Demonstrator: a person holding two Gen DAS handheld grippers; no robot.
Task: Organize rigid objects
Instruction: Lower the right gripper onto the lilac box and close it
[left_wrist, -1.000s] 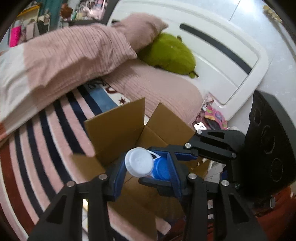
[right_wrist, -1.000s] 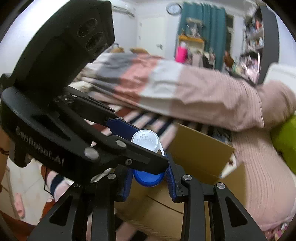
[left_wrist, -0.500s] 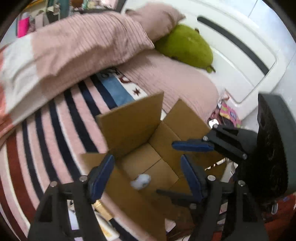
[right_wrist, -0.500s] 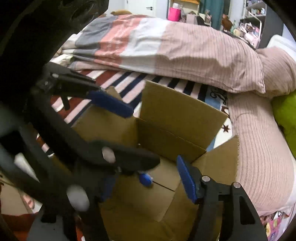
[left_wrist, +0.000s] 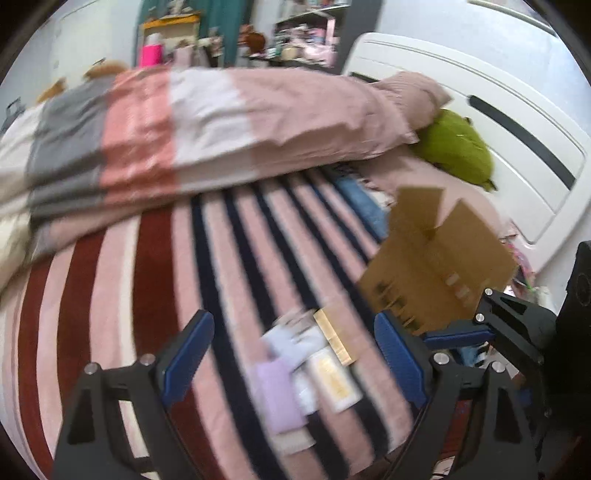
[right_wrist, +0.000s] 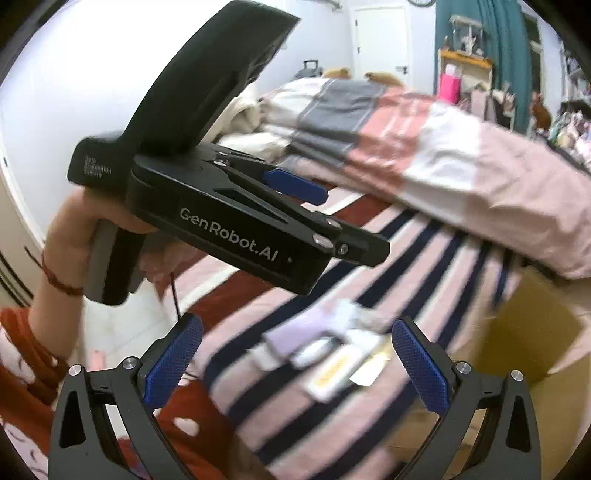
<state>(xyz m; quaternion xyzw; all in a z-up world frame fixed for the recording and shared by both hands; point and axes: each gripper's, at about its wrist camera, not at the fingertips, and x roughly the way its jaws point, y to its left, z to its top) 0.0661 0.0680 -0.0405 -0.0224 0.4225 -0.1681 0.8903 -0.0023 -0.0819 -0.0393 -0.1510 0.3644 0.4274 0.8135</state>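
Several small flat packages lie in a cluster on the striped bedspread: a lilac one (left_wrist: 275, 393) (right_wrist: 295, 330), a white one with a yellow label (left_wrist: 334, 378) (right_wrist: 338, 369) and a gold box (left_wrist: 334, 336). An open cardboard box (left_wrist: 436, 264) (right_wrist: 532, 332) stands to their right. My left gripper (left_wrist: 295, 356) is open and empty above the cluster. My right gripper (right_wrist: 295, 356) is open and empty, also facing the cluster. The left gripper's body (right_wrist: 236, 229) shows in the right wrist view. Both views are blurred.
A folded pink, white and grey duvet (left_wrist: 184, 136) lies across the bed behind the packages. A green plush toy (left_wrist: 458, 147) and a pink pillow (left_wrist: 410, 92) rest by the white headboard (left_wrist: 517, 110). The bed's edge and floor (right_wrist: 122, 325) are at left.
Both grippers were shut on a blue bottle with a white cap above the box, then opened and dropped it in. Both have since swung left to the packages.
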